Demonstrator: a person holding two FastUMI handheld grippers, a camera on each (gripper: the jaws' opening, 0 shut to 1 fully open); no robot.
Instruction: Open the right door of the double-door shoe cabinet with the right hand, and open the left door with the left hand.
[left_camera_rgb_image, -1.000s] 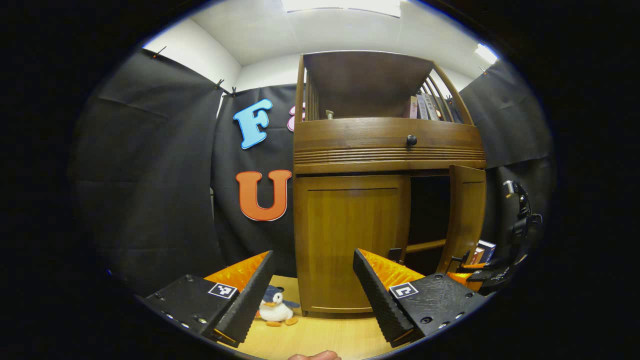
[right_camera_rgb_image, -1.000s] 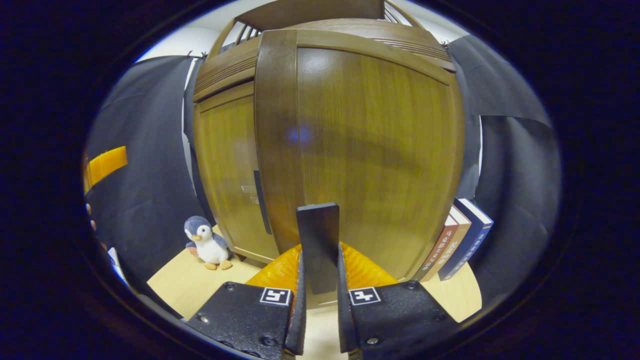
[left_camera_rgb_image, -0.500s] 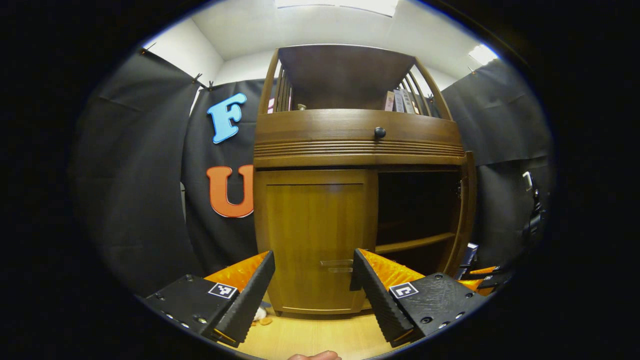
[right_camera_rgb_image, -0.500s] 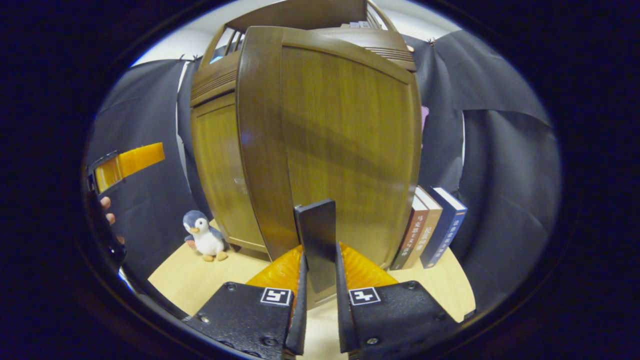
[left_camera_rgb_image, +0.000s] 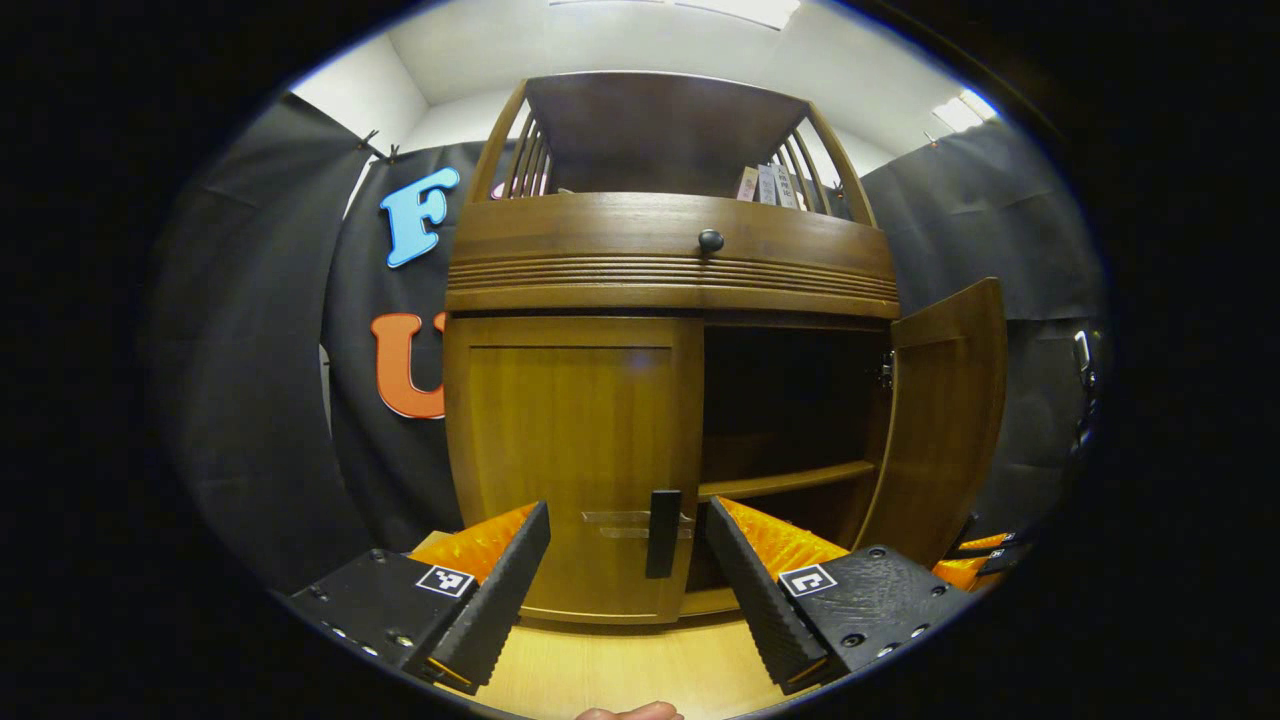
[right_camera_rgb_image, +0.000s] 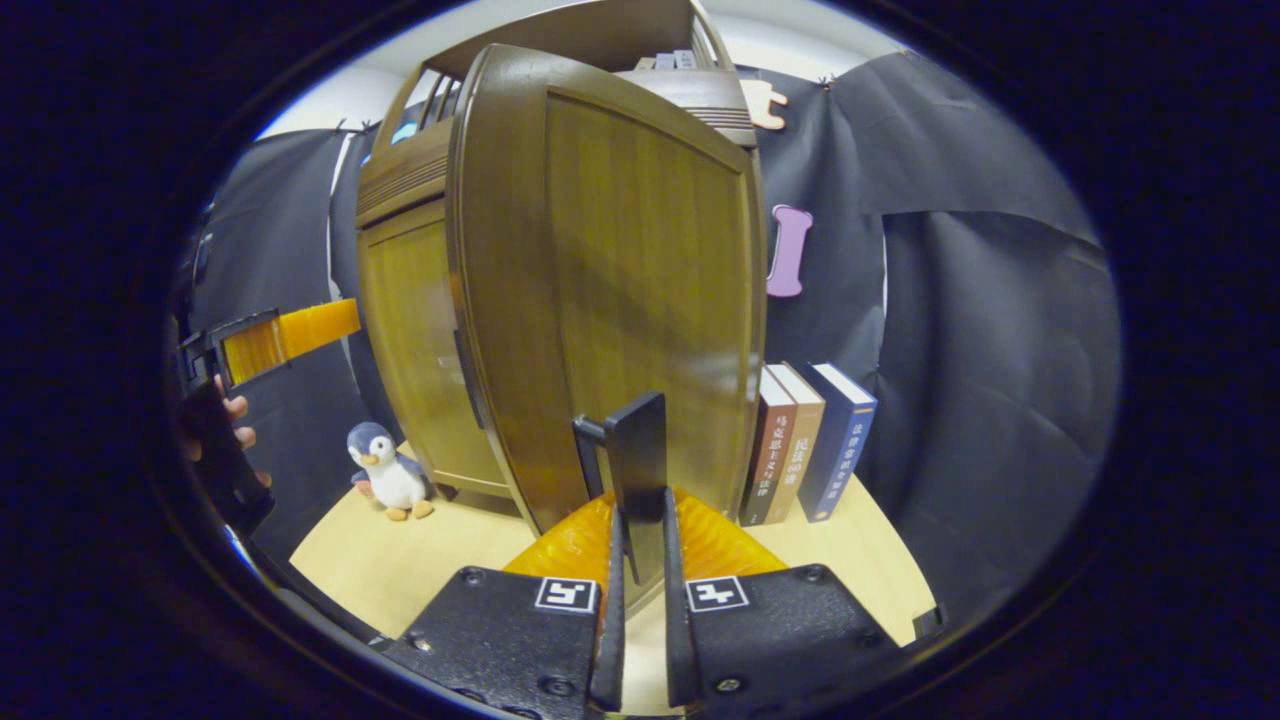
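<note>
The brown wooden shoe cabinet (left_camera_rgb_image: 670, 270) fills the left gripper view. Its left door (left_camera_rgb_image: 570, 450) is closed, with a dark upright handle (left_camera_rgb_image: 663, 533) at its right edge. My left gripper (left_camera_rgb_image: 626, 512) is open a short way in front of that door, and the handle shows between its fingers, nearer the right one. The right door (left_camera_rgb_image: 945, 420) stands swung out, baring a dark inside with a shelf (left_camera_rgb_image: 790, 478). In the right gripper view my right gripper (right_camera_rgb_image: 640, 520) is shut on the right door's dark handle (right_camera_rgb_image: 640, 450), and the right door (right_camera_rgb_image: 620, 280) faces it.
A plush penguin (right_camera_rgb_image: 385, 480) sits on the wooden floor (right_camera_rgb_image: 450, 560) left of the cabinet. Three books (right_camera_rgb_image: 805, 440) stand against its right side. The left gripper (right_camera_rgb_image: 285, 335), held by a hand (right_camera_rgb_image: 235, 410), shows at the far left. A drawer knob (left_camera_rgb_image: 710, 240) sits above the doors.
The right door has swung further out with my right gripper on its handle. My left gripper has moved right and closer, so the left door's handle now shows between its fingers.
</note>
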